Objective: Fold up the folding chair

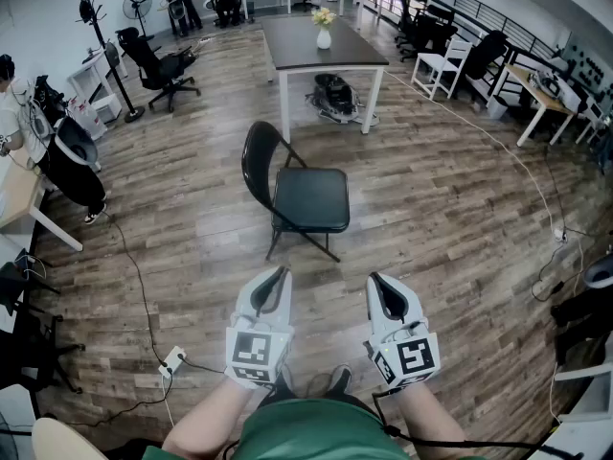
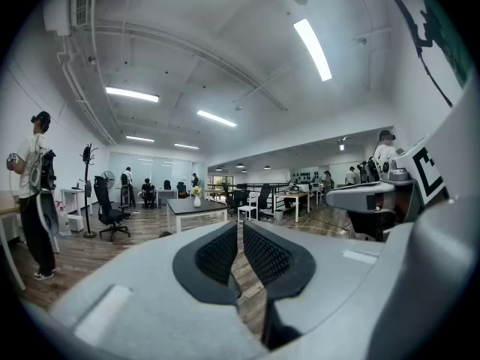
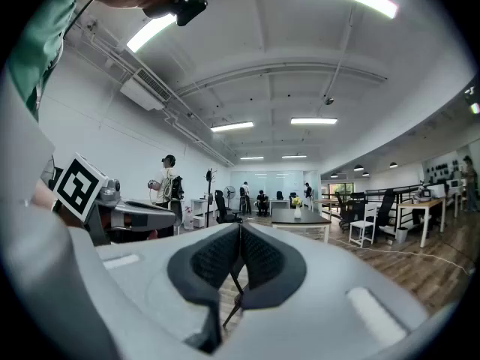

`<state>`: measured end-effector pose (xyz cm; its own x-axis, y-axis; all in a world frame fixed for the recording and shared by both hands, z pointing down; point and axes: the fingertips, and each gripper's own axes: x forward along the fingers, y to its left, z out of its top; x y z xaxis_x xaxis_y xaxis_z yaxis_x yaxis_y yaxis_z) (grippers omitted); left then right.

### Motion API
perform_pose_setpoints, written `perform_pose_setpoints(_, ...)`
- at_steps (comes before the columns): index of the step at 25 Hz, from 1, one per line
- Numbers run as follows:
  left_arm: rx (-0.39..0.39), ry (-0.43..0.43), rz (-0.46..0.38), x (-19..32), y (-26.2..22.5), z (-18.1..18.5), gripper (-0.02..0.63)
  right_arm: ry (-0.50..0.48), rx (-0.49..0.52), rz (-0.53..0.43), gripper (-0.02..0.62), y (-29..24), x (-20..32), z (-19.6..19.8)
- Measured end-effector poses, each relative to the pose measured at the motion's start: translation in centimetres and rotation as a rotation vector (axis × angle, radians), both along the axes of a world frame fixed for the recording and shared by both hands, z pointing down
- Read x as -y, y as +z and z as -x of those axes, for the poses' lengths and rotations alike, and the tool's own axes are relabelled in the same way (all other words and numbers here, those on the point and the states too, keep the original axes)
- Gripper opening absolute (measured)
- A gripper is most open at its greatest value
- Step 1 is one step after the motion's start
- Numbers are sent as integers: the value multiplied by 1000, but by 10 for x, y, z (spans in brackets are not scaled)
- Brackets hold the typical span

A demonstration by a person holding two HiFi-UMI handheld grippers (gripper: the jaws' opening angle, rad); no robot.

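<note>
The black folding chair (image 1: 306, 199) stands unfolded on the wooden floor in the middle of the head view, its backrest to the left and its seat flat. My left gripper (image 1: 280, 273) and right gripper (image 1: 374, 279) are held side by side and level, short of the chair's near legs and apart from it. Both are shut with nothing between the pads. In the left gripper view the jaws (image 2: 240, 229) stand together. Past the shut right gripper (image 3: 240, 228), in its own view, thin chair legs (image 3: 237, 295) show low between the jaws.
A dark table (image 1: 359, 54) with a vase of flowers (image 1: 324, 29) stands behind the chair, a bag (image 1: 333, 96) under it. An office chair (image 1: 158, 65) and coat stand are at the back left. A power strip (image 1: 172, 360) and cable lie near my left. People stand at the left and far back.
</note>
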<state>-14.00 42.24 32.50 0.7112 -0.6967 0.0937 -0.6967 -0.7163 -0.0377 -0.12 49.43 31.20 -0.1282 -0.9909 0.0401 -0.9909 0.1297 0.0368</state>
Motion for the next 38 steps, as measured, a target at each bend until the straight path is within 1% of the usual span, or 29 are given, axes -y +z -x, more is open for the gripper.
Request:
perform_pose_setpoints(5, -7, 3, 11, 9, 5, 12, 32, 10, 0, 1, 5, 3, 7, 12)
perform_pose_setpoints(8, -13, 14, 18, 14, 6, 22, 32, 19, 62, -16, 3, 0, 9, 18)
perform_pose_setpoints(10, -22, 22, 17, 20, 5, 29, 32, 37, 83, -4, 3, 2, 14, 22)
perform_pose_setpoints(15, -48, 42, 16, 40, 8, 53, 32, 97, 69, 18, 3, 4, 27, 35)
perform_pose_setpoints(18, -50, 50, 32, 54, 12, 66, 32, 119, 52, 26, 3, 3, 34, 47)
perform_pose_setpoints(22, -50, 53, 50, 69, 20, 71, 32, 132, 45, 44, 3, 7, 44, 49)
perform_pose_setpoints(26, -47, 49, 55, 92, 26, 60, 32, 144, 70, 65, 3, 20, 65, 32)
perform_pose_setpoints(30, -28, 29, 60, 121, 33, 42, 32, 117, 91, 77, 3, 35, 98, 15)
perform_pose_setpoints(32, -18, 15, 59, 138, 35, 26, 32, 102, 99, 77, 3, 38, 118, -2)
perform_pose_setpoints(38, 0, -27, 44, 187, 28, -36, 32, 46, 91, 63, 3, 40, 179, -69)
